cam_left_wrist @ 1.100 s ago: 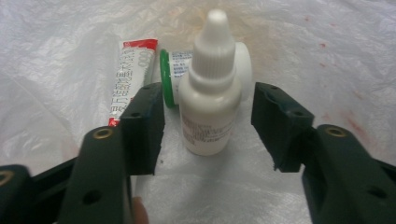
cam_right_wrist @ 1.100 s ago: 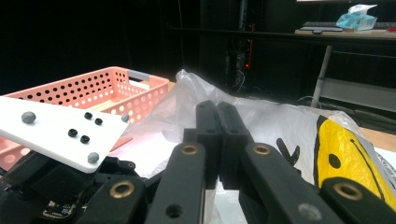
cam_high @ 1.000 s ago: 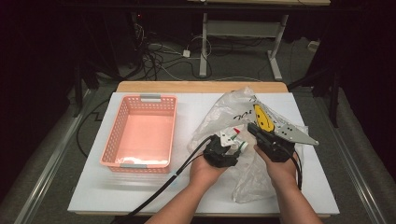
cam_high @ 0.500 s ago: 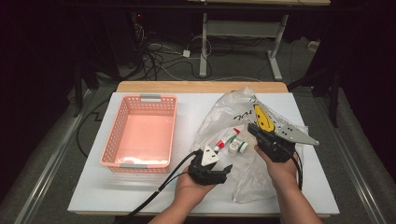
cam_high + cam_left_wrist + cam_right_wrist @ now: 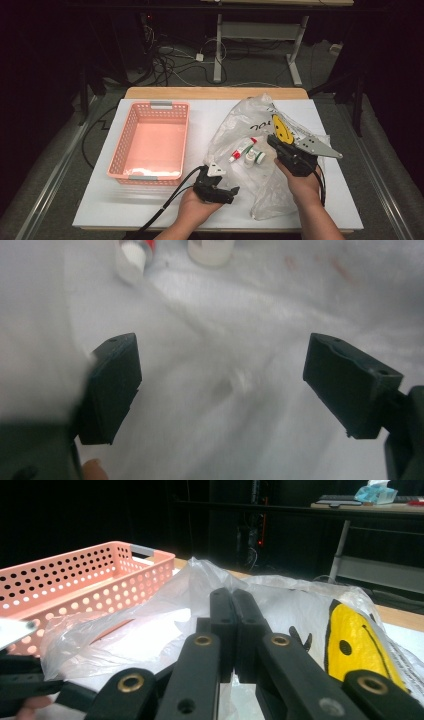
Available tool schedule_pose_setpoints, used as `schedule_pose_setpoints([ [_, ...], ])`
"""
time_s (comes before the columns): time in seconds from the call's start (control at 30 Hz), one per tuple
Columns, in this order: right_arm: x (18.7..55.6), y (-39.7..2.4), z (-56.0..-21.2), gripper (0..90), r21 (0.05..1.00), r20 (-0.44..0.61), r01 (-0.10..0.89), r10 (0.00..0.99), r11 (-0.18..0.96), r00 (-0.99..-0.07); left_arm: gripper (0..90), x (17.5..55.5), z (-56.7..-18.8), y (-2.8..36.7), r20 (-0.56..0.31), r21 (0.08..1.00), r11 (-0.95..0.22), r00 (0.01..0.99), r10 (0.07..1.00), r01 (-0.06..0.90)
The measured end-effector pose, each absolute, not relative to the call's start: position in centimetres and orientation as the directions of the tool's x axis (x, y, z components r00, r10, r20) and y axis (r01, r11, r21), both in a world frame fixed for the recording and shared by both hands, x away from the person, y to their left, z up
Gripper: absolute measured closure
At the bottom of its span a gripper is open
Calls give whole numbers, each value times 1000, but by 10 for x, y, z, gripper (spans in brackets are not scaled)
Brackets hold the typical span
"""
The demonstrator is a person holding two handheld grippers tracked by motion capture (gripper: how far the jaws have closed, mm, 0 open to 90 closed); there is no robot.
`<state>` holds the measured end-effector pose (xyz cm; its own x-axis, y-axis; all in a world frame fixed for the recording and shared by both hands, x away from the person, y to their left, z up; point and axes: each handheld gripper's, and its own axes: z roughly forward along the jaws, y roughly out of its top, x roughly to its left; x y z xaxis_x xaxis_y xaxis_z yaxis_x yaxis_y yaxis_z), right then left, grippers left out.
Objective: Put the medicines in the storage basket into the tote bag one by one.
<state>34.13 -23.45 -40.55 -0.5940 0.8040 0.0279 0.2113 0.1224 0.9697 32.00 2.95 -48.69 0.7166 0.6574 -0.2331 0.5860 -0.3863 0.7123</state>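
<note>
Though near, tubes (image 5: 245, 150) beyond left claw (image 5: 231, 192)

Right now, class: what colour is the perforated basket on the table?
The basket is salmon pink with grey handles, best seen in the high view.

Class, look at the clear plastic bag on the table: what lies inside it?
Through the plastic bag show a red-and-white tube and a small white bottle with a green-marked item beside it. Its crumpled folds blur anything else inside.

The tube (image 5: 134, 255) and bottle (image 5: 211, 249) are cut off by the top edge.
</note>
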Motion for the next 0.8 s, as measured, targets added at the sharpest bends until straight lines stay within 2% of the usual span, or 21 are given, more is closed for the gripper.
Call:
schedule_pose_setpoints([
  [0.07, 341, -237, -406, 900, 969, 28, 215, 807, 123, -590, 171, 326, -487, 23, -222, 711, -391, 714, 664, 585],
  [0.17, 340, -239, -407, 900, 969, 29, 216, 810, 122, -586, 285, 329, -489, 14, -192, 690, -435, 725, 661, 579],
  [0.2, 339, -240, -406, 900, 969, 27, 214, 810, 123, -586, 368, 328, -489, 14, -185, 690, -434, 720, 668, 579],
  [0.33, 337, -241, -406, 900, 969, 26, 213, 809, 123, -587, 601, 327, -489, 14, -185, 696, -449, 744, 642, 561],
  [0.43, 336, -240, -406, 900, 969, 33, 219, 811, 118, -583, 747, 326, -489, 12, -165, 694, -473, 759, 630, 543],
  [0.6, 335, -240, -406, 900, 969, 29, 214, 810, 120, -586, 878, 328, -490, 13, -187, 689, -459, 750, 634, 560],
  [0.8, 335, -240, -408, 900, 967, 29, 221, 813, 124, -582, 884, 322, -488, 17, -163, 734, -442, 765, 623, 516],
])
